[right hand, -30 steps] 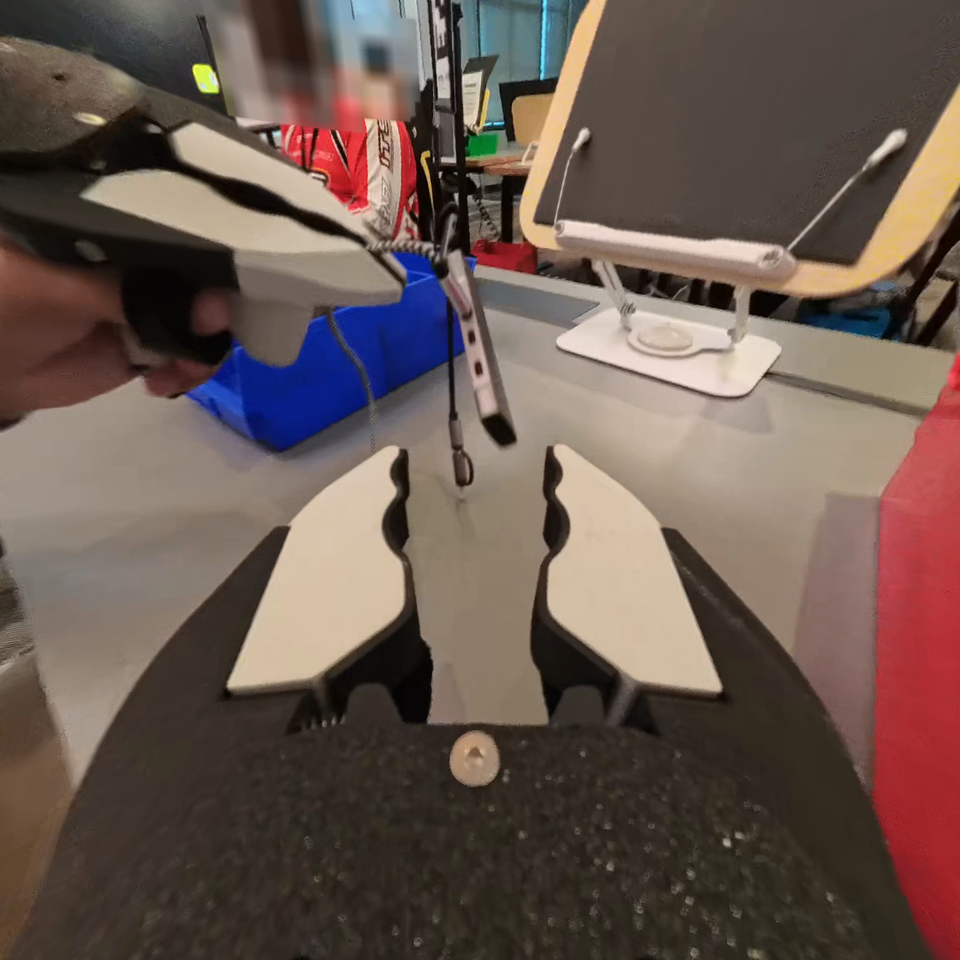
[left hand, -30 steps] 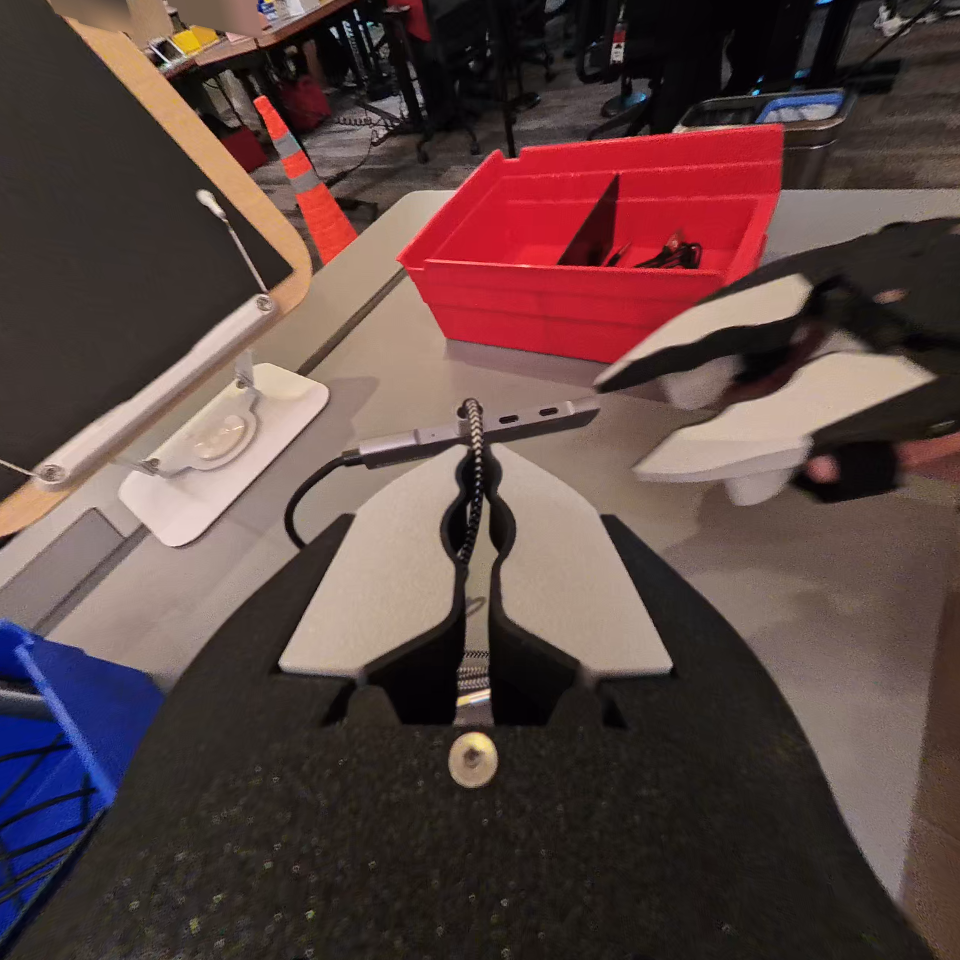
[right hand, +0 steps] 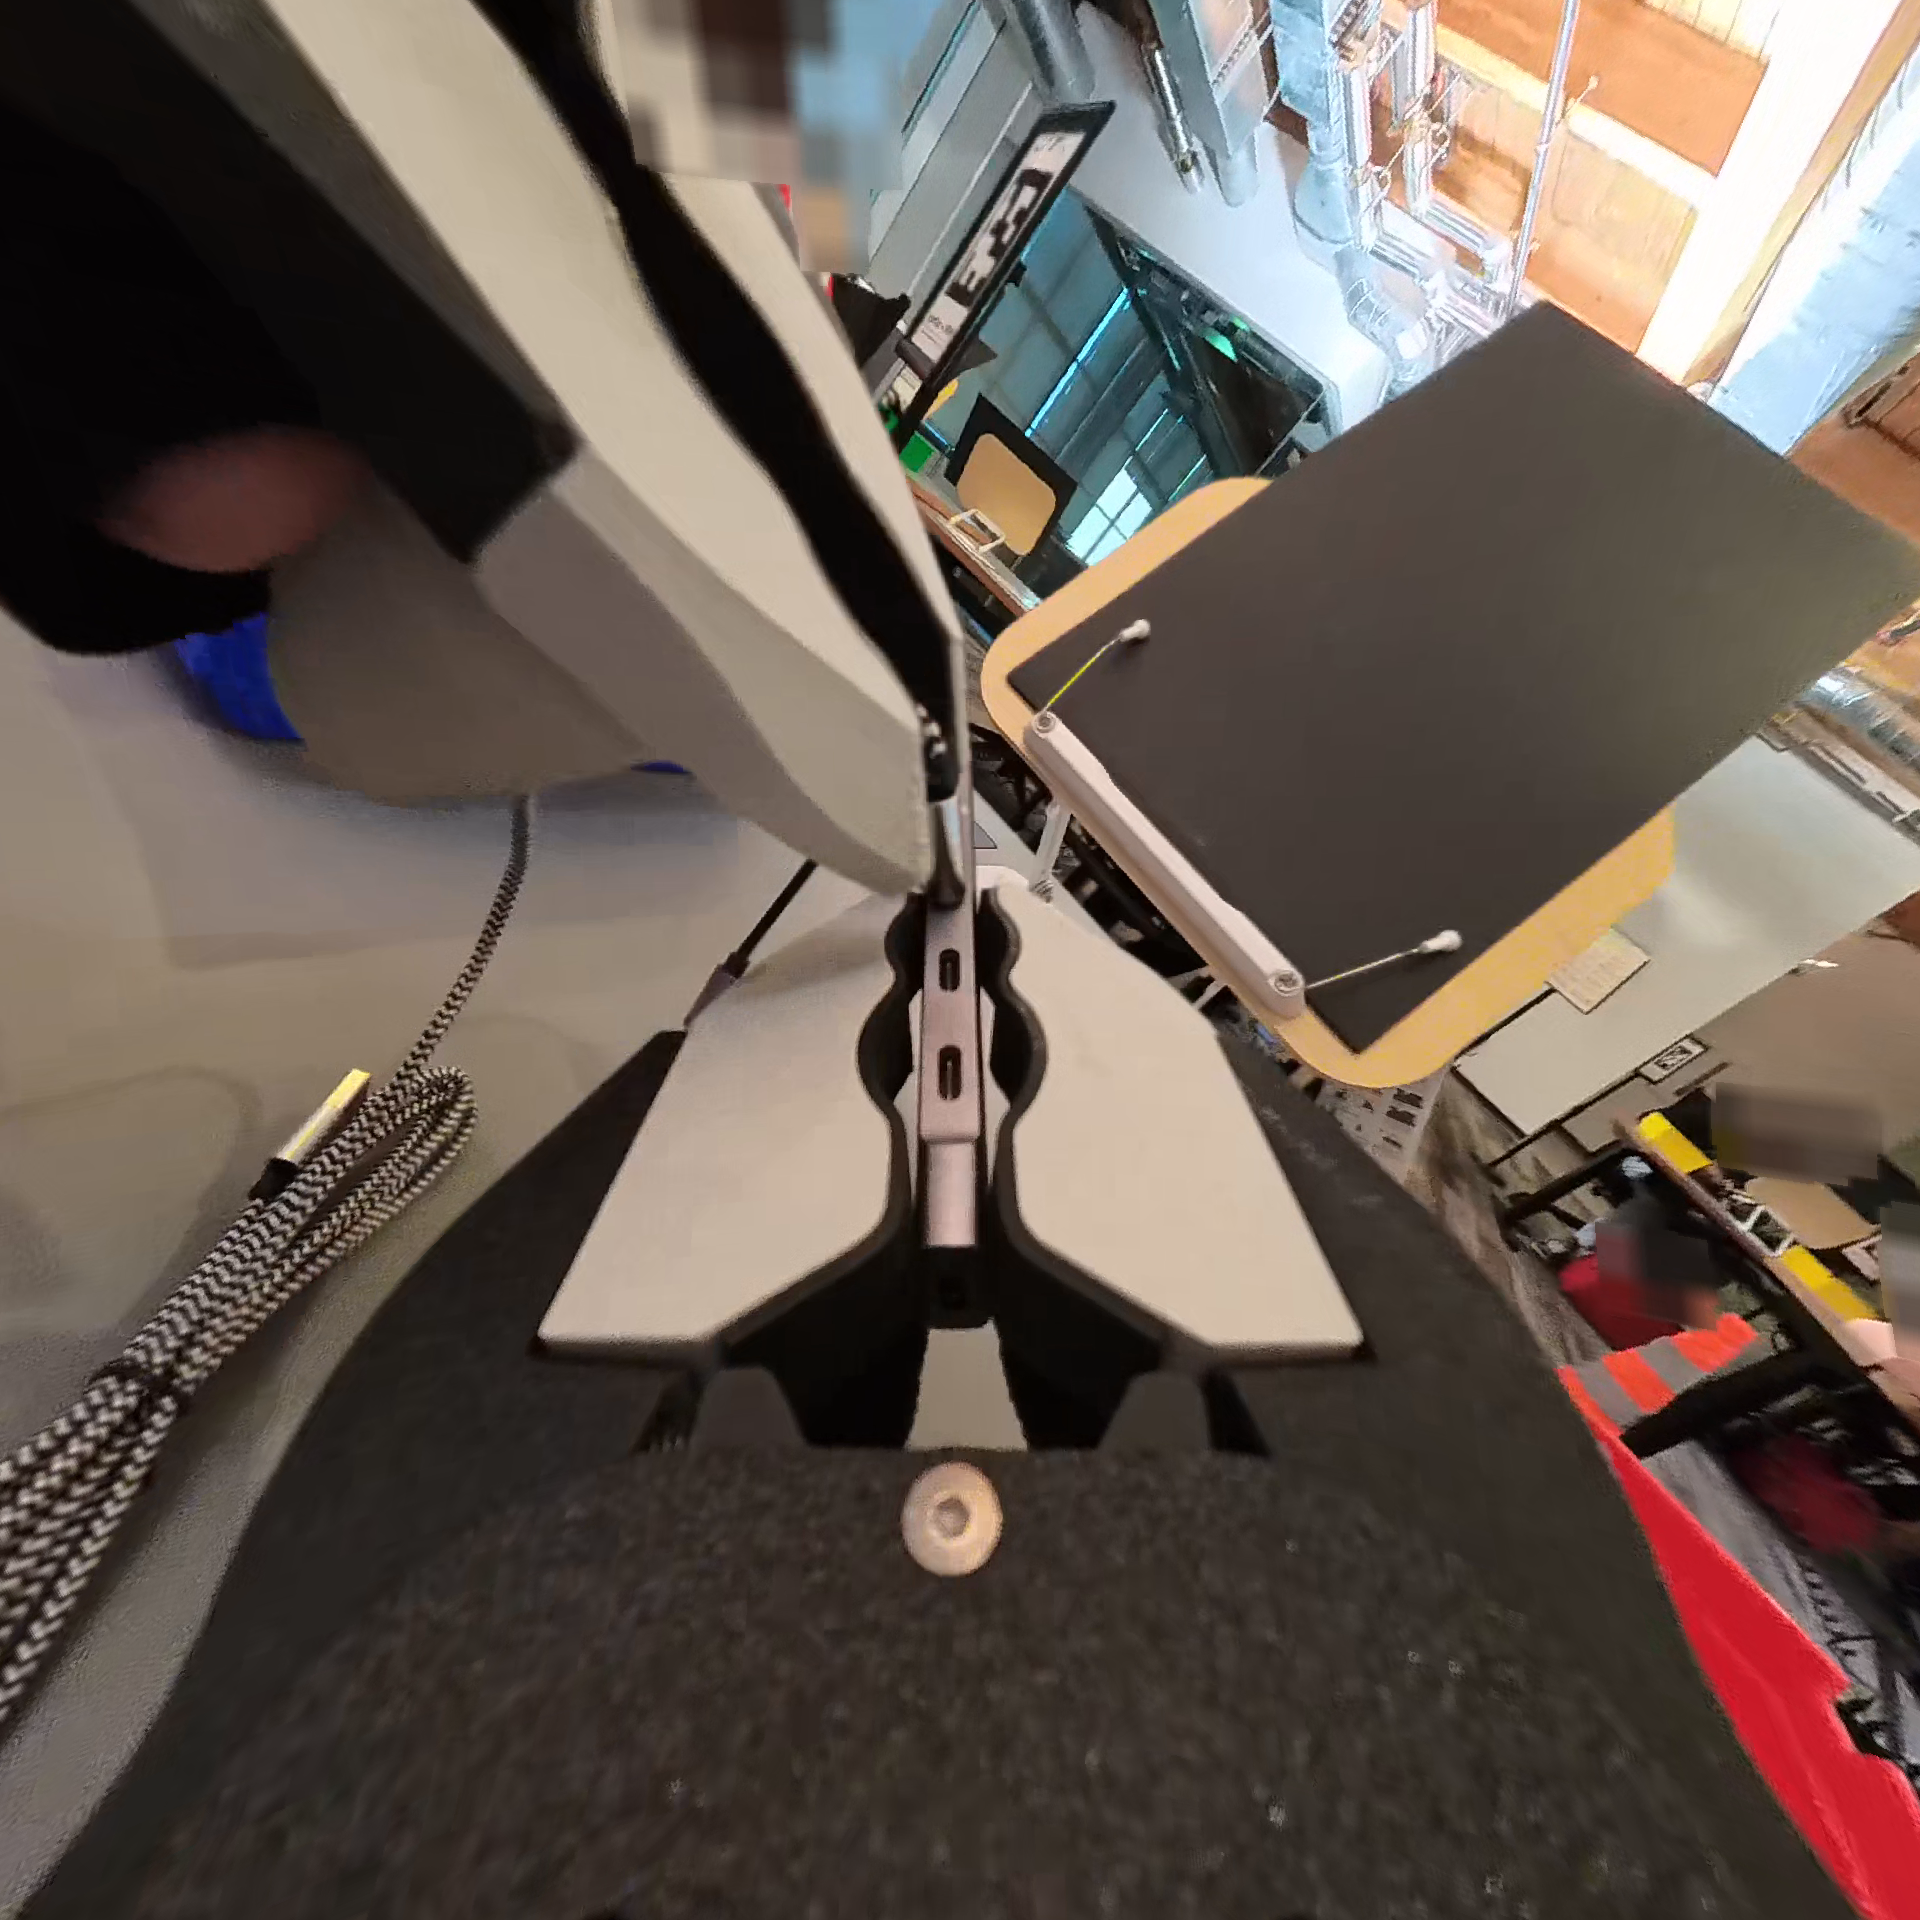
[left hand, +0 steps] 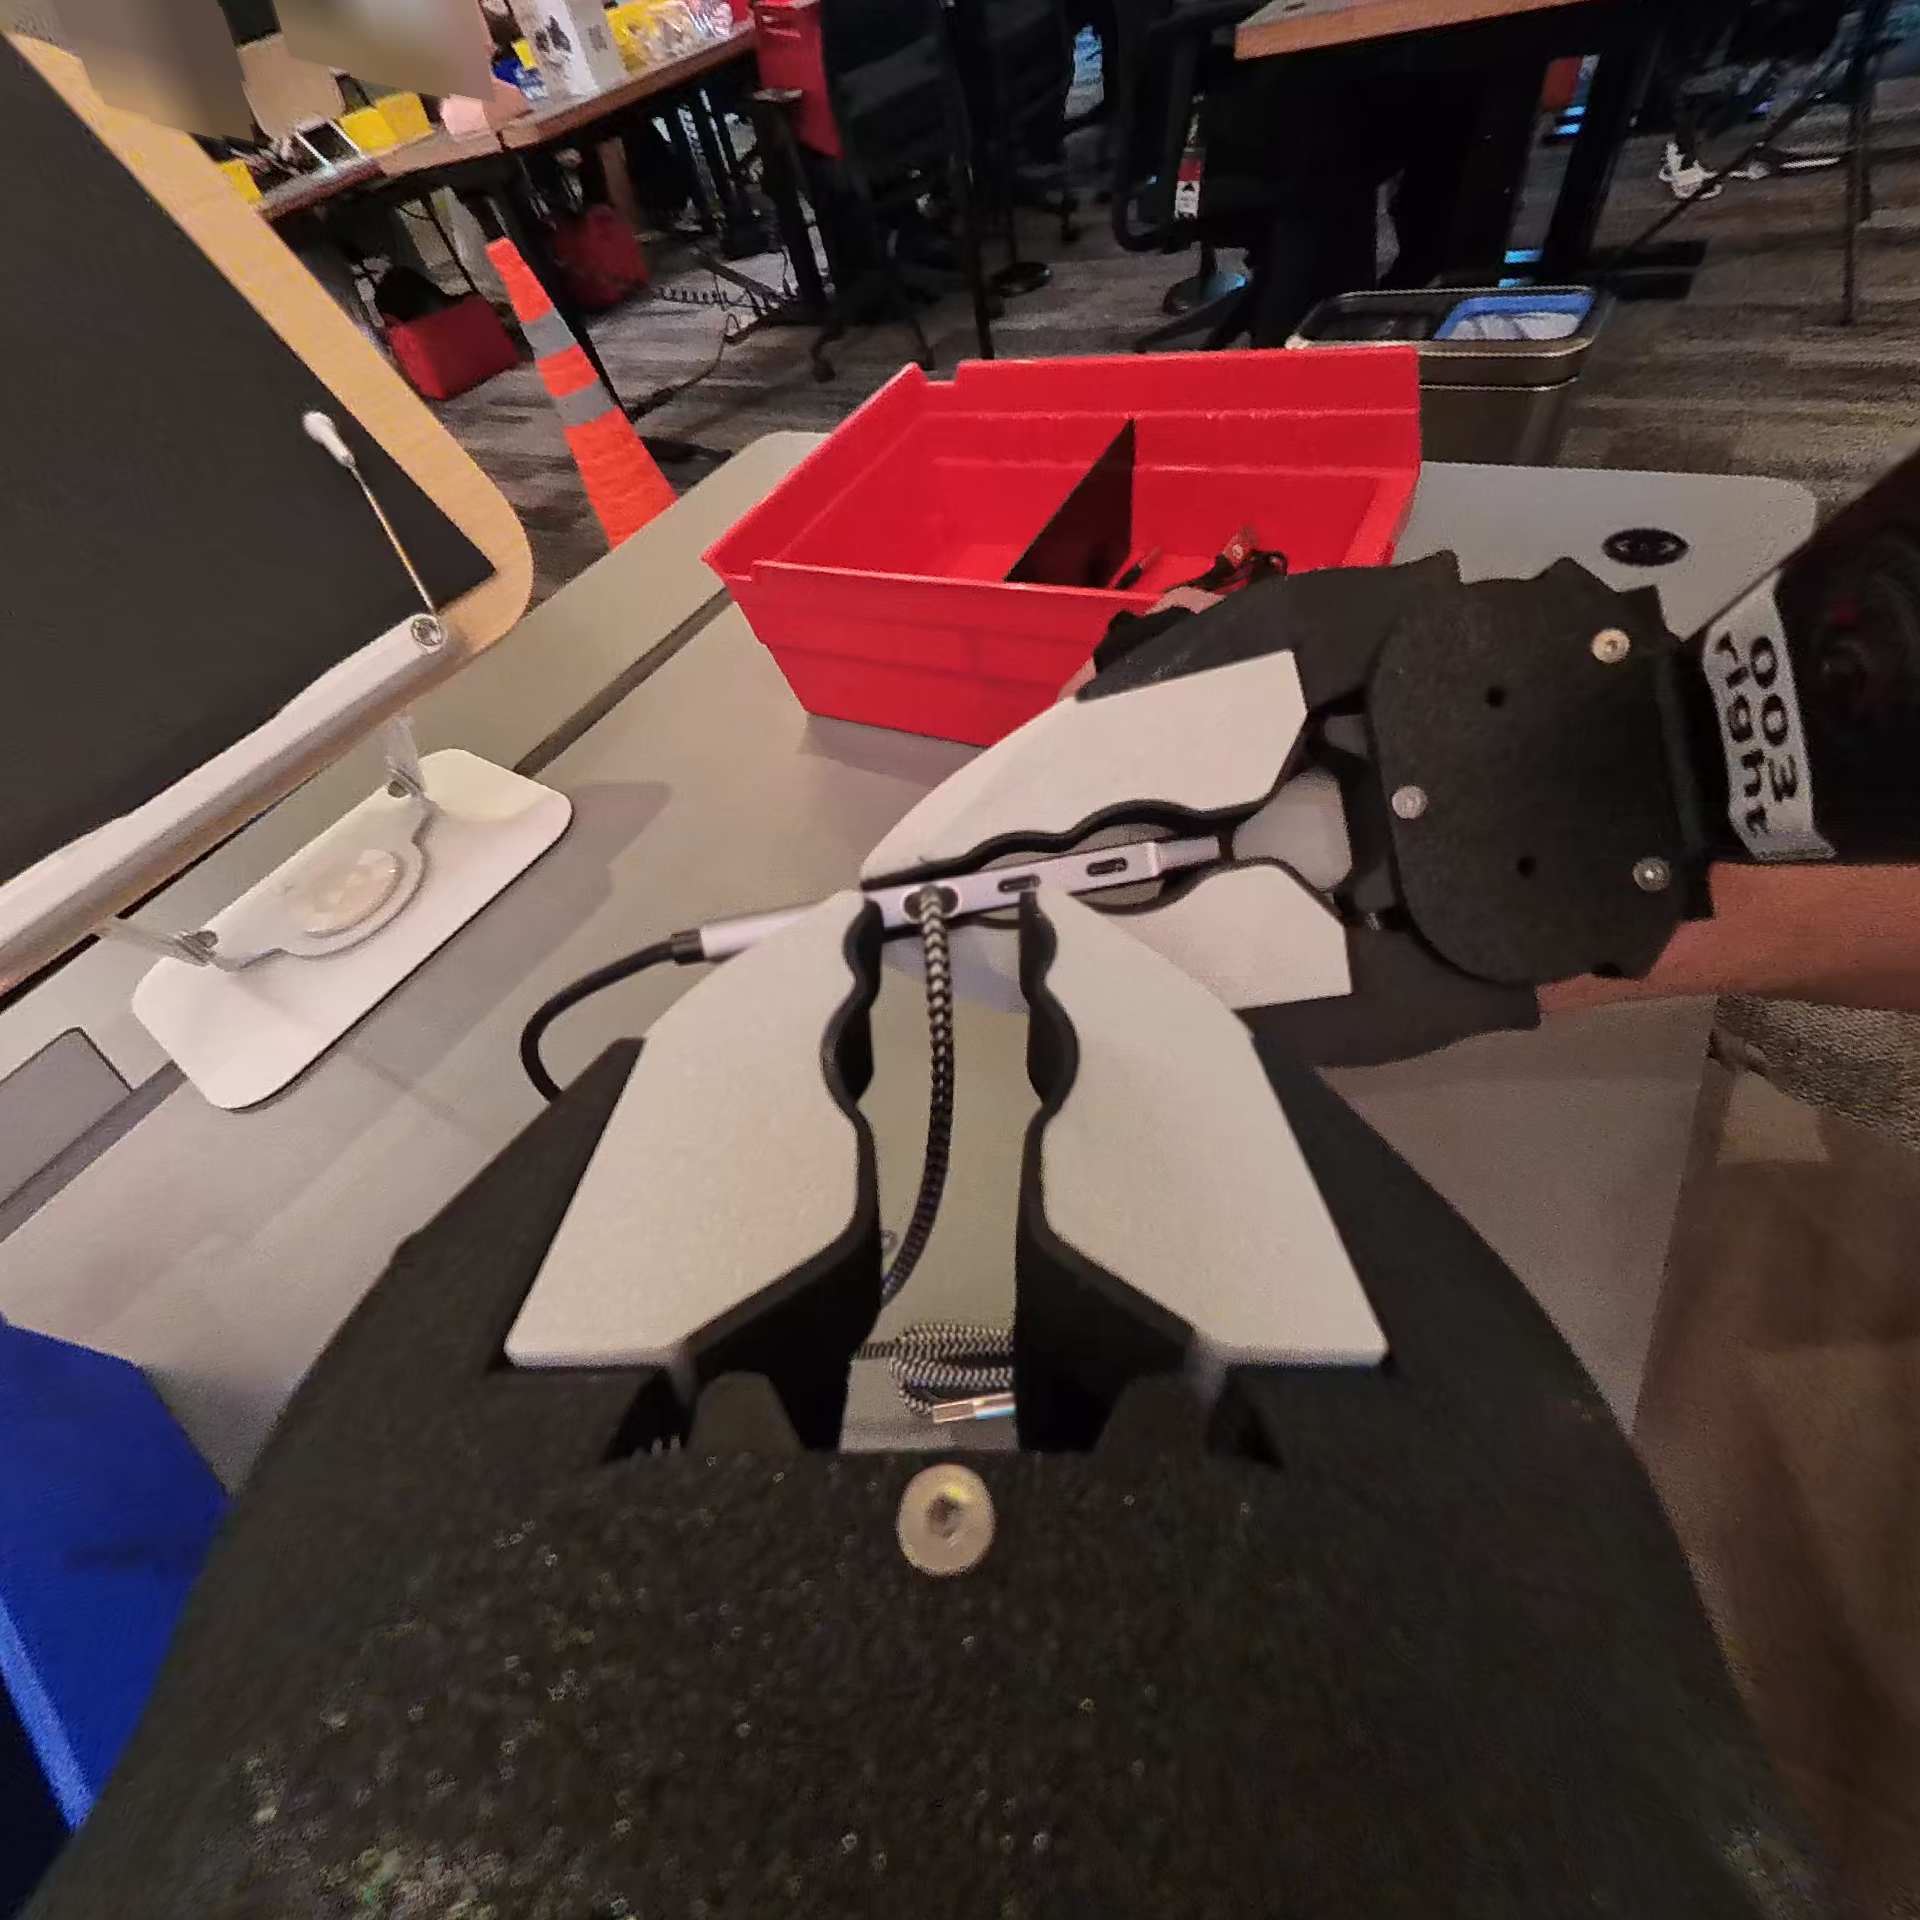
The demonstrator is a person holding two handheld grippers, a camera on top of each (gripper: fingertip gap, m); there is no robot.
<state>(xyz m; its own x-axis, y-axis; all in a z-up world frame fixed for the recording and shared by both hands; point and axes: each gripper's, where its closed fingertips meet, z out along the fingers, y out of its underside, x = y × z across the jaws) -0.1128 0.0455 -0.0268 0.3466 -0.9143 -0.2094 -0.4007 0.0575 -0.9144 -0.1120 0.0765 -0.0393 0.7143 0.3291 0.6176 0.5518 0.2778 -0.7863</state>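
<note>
A grey USB hub [left hand: 1049, 883] with several ports is held just above the grey table [left hand: 644, 790]. My right gripper [right hand: 951, 925] is shut on the hub [right hand: 951, 1049], which lies lengthwise between its fingers. It enters the left wrist view [left hand: 997, 883] from the right. A black-and-white braided cable [left hand: 935, 1091] is plugged into the hub's side and runs back between the fingers of my left gripper [left hand: 945, 914], which is open around it. The cable's loose coil [right hand: 208, 1278] lies on the table. The hub's own black lead [left hand: 551, 1023] curves down to the left.
A red divided bin [left hand: 935, 644] stands behind the hub. A black board on a white-based stand [left hand: 343, 914] is at the left. A blue bin [left hand: 83, 1507] is at the near left. An orange cone [left hand: 582, 416] and a metal trash can [left hand: 1455, 353] stand beyond the table. The tips of both grippers are at nearly the same place.
My left gripper has opened and let go of the braided cable. My right gripper has moved in from the right and shut on the hub.
</note>
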